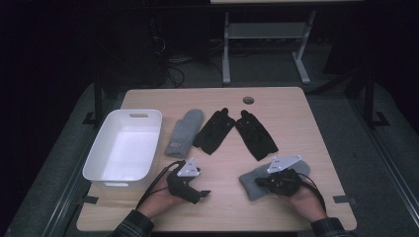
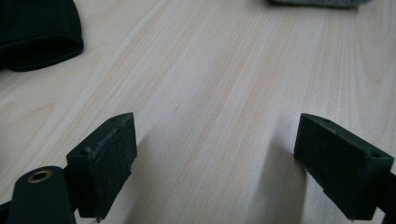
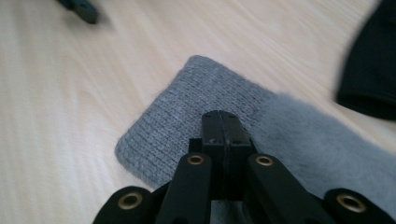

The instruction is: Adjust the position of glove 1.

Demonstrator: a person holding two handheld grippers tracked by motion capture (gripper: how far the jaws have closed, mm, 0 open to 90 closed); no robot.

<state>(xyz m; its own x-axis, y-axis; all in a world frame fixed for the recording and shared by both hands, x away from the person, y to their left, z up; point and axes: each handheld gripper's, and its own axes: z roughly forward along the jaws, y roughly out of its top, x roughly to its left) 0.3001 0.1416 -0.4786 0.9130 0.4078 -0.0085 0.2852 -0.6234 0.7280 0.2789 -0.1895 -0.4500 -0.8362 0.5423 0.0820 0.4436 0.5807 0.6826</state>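
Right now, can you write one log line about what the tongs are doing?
left tongs: open, over bare table | right tongs: shut, on grey mitten | bin: empty

Dim room, table [image 1: 296, 128] lit from above; soft shadows, blurred edges in gripper views.

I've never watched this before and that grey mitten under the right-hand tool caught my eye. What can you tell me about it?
The grey mitten lies flat near the table's front right. It looks knitted: a ribbed cuff and a fluffier body. The right gripper sits over it, jaws closed where cuff meets body; whether they pinch the fabric is unclear.
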